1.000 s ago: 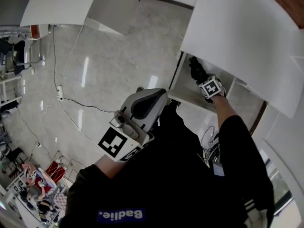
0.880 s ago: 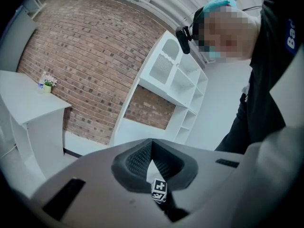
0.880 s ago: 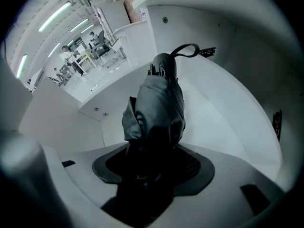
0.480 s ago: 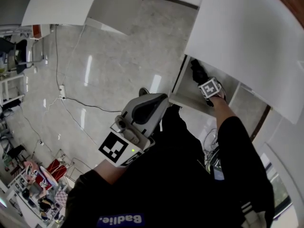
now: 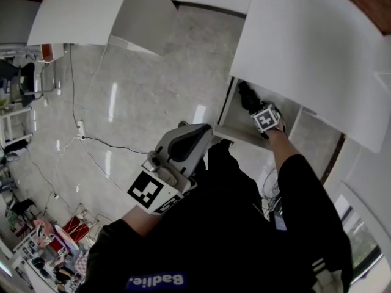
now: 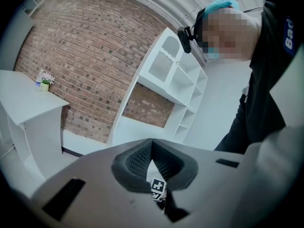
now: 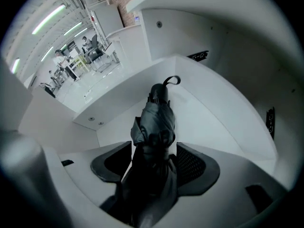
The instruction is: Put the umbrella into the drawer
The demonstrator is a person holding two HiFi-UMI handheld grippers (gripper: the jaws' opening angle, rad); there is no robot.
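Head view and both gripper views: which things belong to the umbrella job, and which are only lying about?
Job: umbrella; drawer.
Lying about: power strip on the floor; small plant; white shelves.

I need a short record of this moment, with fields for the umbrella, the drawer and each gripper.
umbrella: black, folded, inside the drawer, between the fingers of the right gripper
drawer: white, open
right gripper: points down into the drawer; fingers have just been opening, gap beside the umbrella
left gripper: fingers together, nothing between them, away from the drawer
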